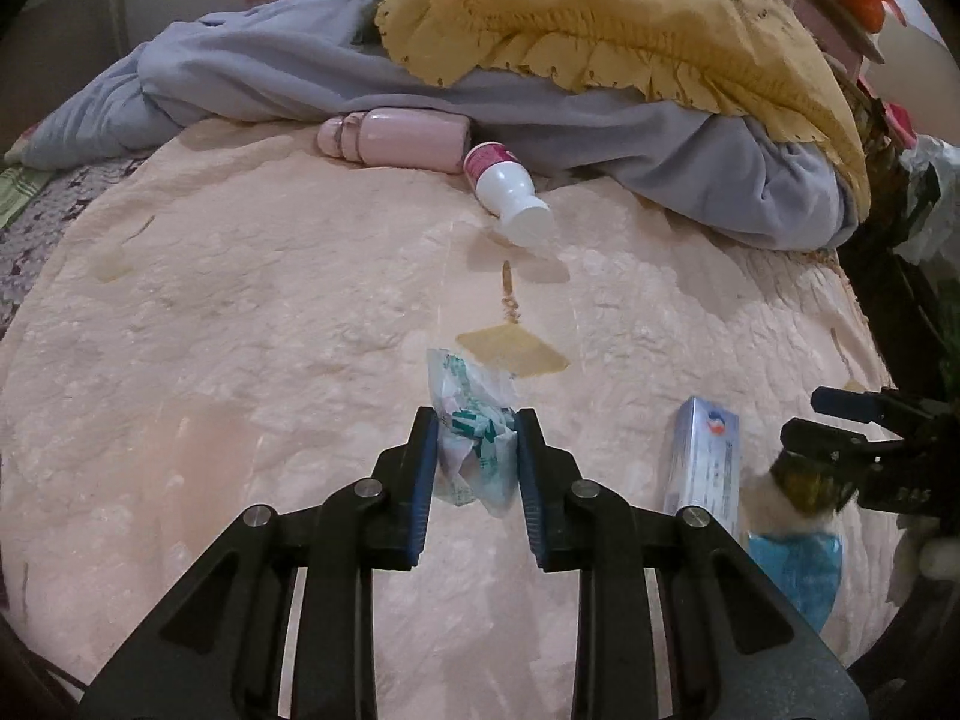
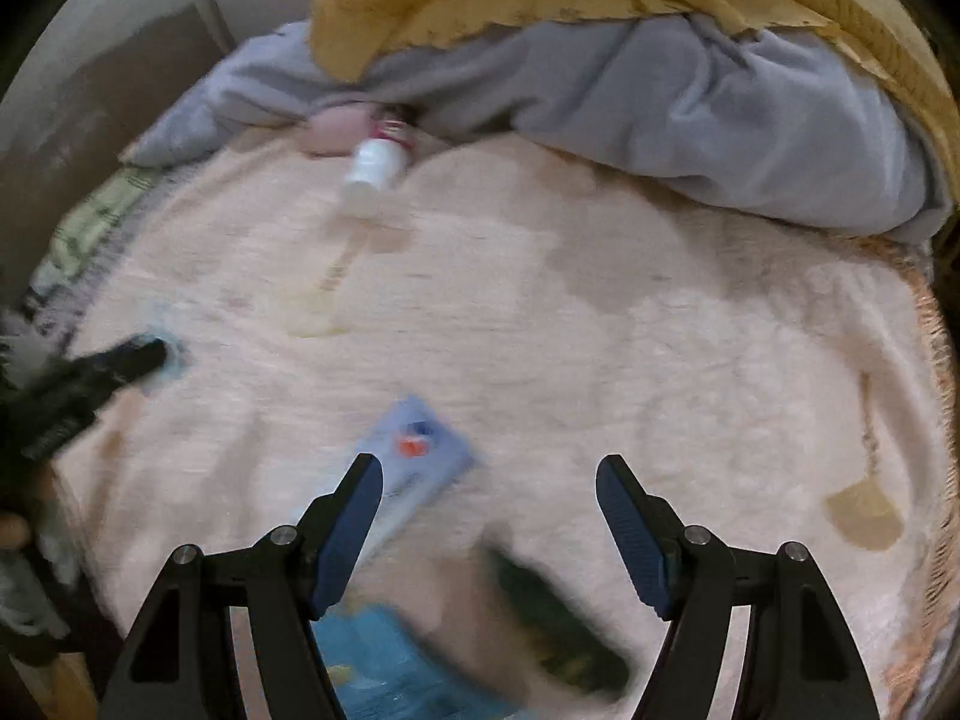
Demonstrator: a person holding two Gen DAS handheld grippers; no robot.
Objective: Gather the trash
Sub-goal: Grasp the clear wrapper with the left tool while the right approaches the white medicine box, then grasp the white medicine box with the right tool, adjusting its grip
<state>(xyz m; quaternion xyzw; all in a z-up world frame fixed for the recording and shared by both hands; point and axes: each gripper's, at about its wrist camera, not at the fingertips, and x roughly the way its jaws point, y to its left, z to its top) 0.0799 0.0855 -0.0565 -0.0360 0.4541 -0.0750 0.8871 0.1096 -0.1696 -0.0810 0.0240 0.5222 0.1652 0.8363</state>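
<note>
Left gripper [image 1: 474, 420], seen from its own wrist camera, pinches a crumpled white wrapper with green print [image 1: 474, 450] between its blue pads, the wrapper standing up between the fingers above a pale pink blanket [image 1: 240, 330] spread on a bed. Just right of it lies a light blue carton [image 1: 705, 462], and beyond that a blue packet [image 1: 798, 564] near the lower right. At the right edge the right gripper [image 1: 840, 420] reaches in over a dark, blurred item. Farther back a white bottle with a red label [image 1: 507, 189] lies on its side, touching a pink flask [image 1: 396, 141], both against a heap of grey cloth [image 1: 300, 72] topped by a yellow frilled cushion [image 1: 600, 12].

From the right wrist camera, much blurred, the right gripper [image 2: 489, 486] hangs with its fingers spread wide and nothing between the pads. Its left finger overlaps the light blue carton [image 2: 420, 444]; below lie the blue packet [image 2: 384, 660] and a dark green wrapper [image 2: 552, 618]. The left gripper [image 2: 120, 360] shows as a dark smear at the left edge, and its state cannot be read in this view. The white bottle [image 2: 375, 165] lies at the back beside the grey cloth [image 2: 720, 108].
</note>
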